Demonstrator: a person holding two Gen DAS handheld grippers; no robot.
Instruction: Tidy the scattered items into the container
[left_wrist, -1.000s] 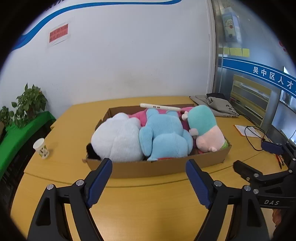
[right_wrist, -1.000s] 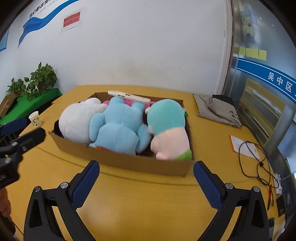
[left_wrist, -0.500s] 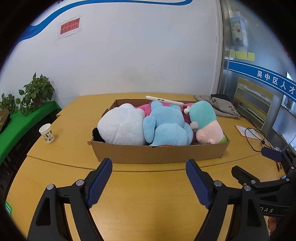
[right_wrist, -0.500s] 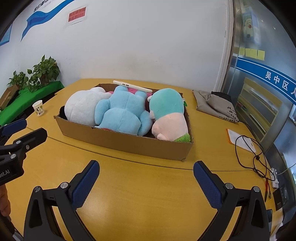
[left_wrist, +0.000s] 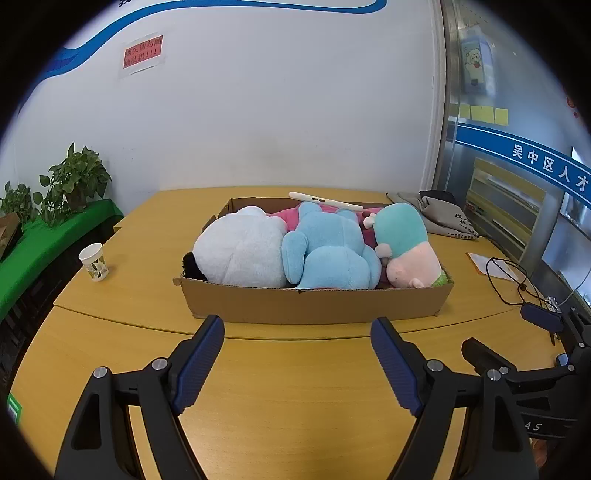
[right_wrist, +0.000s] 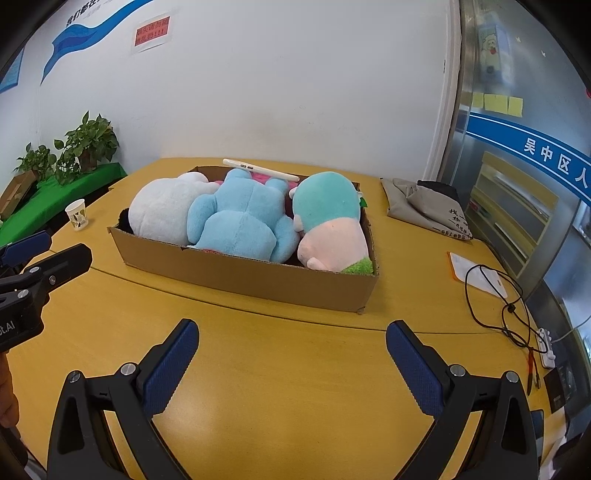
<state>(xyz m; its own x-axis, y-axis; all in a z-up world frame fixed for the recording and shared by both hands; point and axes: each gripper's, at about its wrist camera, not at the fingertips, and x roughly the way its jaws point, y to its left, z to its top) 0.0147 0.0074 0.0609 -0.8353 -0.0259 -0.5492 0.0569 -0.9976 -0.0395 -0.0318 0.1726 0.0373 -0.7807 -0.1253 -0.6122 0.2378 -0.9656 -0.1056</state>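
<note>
1. Table (left_wrist: 295, 387): yellow wooden top carrying everything else. No loose toy shows on its bare surface in either view, so the tidying looks essentially finished.
2. Cardboard box (left_wrist: 314, 304): the container, lying near the table's middle, beyond both grippers and well apart from them.
3. White plush (left_wrist: 240, 254), blue plush (left_wrist: 332, 258) and teal-and-pink plush (left_wrist: 406, 240): packed side by side in the box, touching one another and bulging above its rim. A pink plush (left_wrist: 286, 215) shows only partly behind them.
4. Left gripper (left_wrist: 297, 363): jaws spread wide, nothing between the blue pads, hovering over bare table short of the box.
5. Right gripper (right_wrist: 291, 363): likewise spread and empty, also short of the box; in the left wrist view it sits at the right edge.
6. White slim device (left_wrist: 325, 201): resting across the box's far rim on the toys. It may slide off if the box is jolted.
7. Paper cup (left_wrist: 94, 262): upright to the box's left, well apart from it.
8. Doing the step well: scan the table for leftovers, keep both jaws clear of the cardboard wall, and retreat without nudging the box.
9. Compared with a second ago: the box sits farther from the finger pads in both views and the contents lie the same.
</note>
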